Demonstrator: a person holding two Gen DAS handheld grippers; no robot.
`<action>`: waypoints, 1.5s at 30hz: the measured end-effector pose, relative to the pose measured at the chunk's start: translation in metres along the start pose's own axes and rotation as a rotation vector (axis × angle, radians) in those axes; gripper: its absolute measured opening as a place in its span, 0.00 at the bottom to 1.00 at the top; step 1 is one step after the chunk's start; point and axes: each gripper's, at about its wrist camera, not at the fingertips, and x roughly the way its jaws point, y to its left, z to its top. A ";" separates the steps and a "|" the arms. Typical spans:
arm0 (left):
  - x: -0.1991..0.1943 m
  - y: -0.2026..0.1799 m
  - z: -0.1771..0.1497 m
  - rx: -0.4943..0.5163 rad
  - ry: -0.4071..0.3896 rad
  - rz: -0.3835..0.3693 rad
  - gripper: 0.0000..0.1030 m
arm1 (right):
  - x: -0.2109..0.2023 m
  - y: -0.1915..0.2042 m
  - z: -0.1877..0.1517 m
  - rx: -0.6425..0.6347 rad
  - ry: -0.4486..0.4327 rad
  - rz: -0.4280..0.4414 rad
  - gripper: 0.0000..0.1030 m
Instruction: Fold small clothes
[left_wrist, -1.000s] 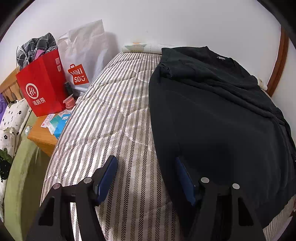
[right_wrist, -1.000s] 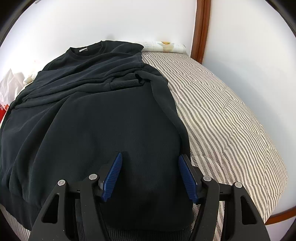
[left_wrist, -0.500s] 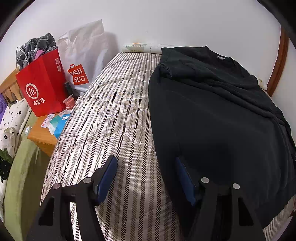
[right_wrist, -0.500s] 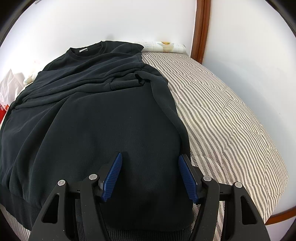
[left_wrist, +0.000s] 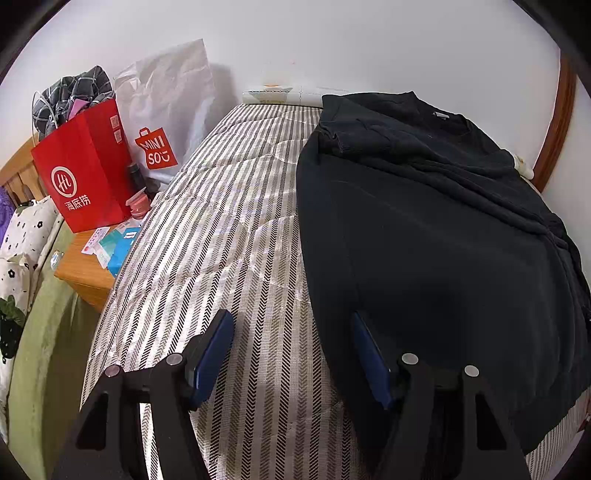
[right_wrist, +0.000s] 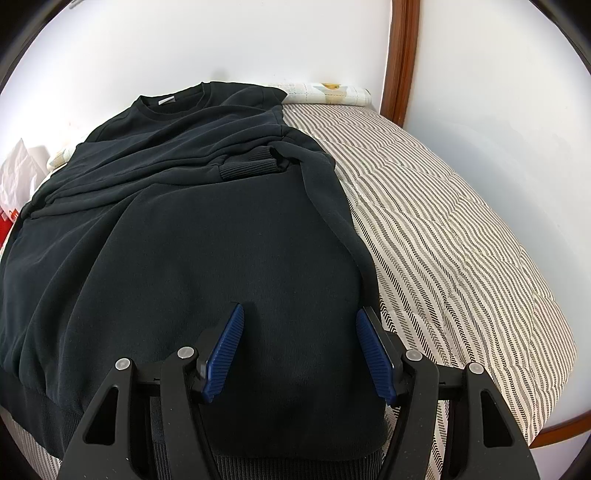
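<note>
The left claw (left_wrist: 291, 354), spread and holding nothing, straddles the near left edge of the black sweatshirt (left_wrist: 424, 240) lying flat on the striped bed (left_wrist: 221, 240), while the right claw (right_wrist: 299, 354), equally spread, hovers over its hem, seemingly both poised to fold.

No visible change since earlier.

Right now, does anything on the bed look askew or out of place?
Mostly tidy. The dark sweatshirt lies flat on the striped mattress, but its folded-in sleeves are rumpled across the chest, one ribbed cuff bunched up. Both grippers hover with jaws open, holding nothing.
</note>
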 end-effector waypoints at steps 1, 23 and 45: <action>0.000 0.000 0.000 0.000 0.000 0.000 0.62 | 0.000 0.000 0.000 0.000 0.000 0.000 0.60; 0.000 0.000 0.000 0.000 0.000 0.000 0.62 | 0.000 -0.001 0.001 -0.001 0.000 0.002 0.61; 0.000 -0.001 0.000 0.001 0.001 0.001 0.62 | -0.001 -0.001 0.000 0.003 0.000 0.004 0.61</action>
